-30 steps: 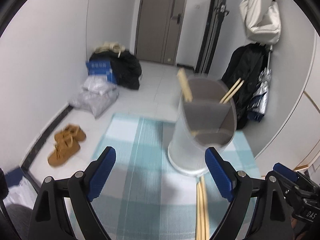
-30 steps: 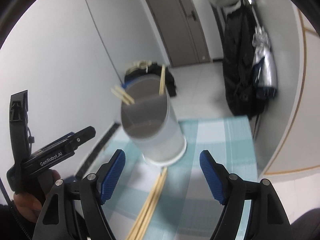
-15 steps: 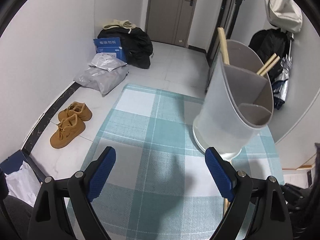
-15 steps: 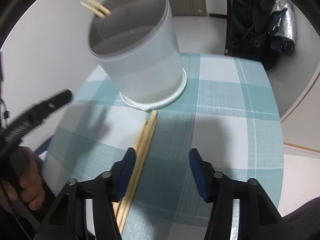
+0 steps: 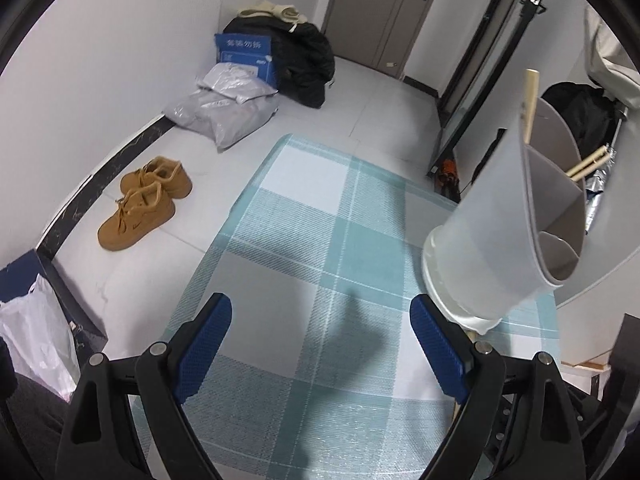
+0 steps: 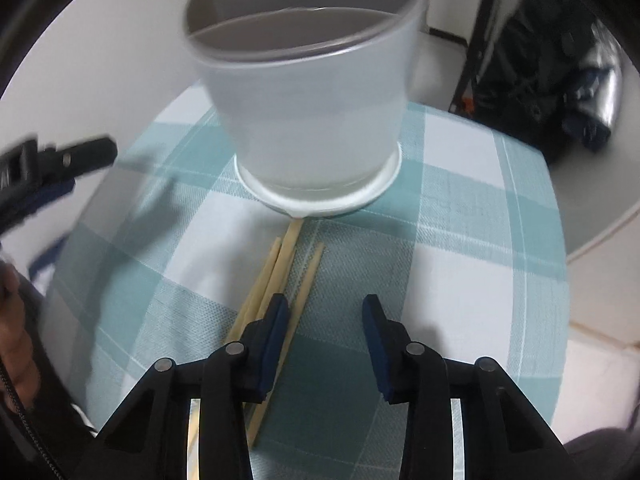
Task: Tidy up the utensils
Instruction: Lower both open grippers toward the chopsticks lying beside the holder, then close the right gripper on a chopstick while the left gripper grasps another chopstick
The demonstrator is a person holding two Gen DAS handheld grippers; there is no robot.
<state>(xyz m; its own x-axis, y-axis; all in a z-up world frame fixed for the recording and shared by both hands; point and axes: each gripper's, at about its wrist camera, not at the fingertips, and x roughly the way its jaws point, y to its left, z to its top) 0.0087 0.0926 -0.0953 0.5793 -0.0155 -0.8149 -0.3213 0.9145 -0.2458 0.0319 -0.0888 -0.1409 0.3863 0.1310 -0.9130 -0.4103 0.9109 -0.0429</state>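
Note:
A pale grey divided utensil holder (image 5: 500, 232) stands on the teal checked tablecloth (image 5: 320, 240), with chopsticks (image 5: 530, 104) sticking out of its compartments. My left gripper (image 5: 320, 344) hangs open over bare cloth, to the left of the holder. In the right wrist view the holder (image 6: 312, 120) is just ahead, and several loose chopsticks (image 6: 280, 276) lie on the cloth in front of it. My right gripper (image 6: 325, 336) is low over them, its jaws closing. One chopstick lies just inside the left finger (image 6: 276, 340); the others run under or beside it. The pads press on nothing.
The table is round, and its edge (image 6: 560, 208) curves close on the right. On the floor beyond lie tan shoes (image 5: 140, 204), grey bags (image 5: 224, 116), a blue box (image 5: 246, 56) and black clothing (image 5: 304, 64). A hand (image 6: 12, 320) holds the left gripper (image 6: 60, 160).
My right gripper has dropped toward the loose chopsticks and tipped downward, and its jaws have narrowed. The left gripper has swung left and lower, so the holder now sits at its right edge.

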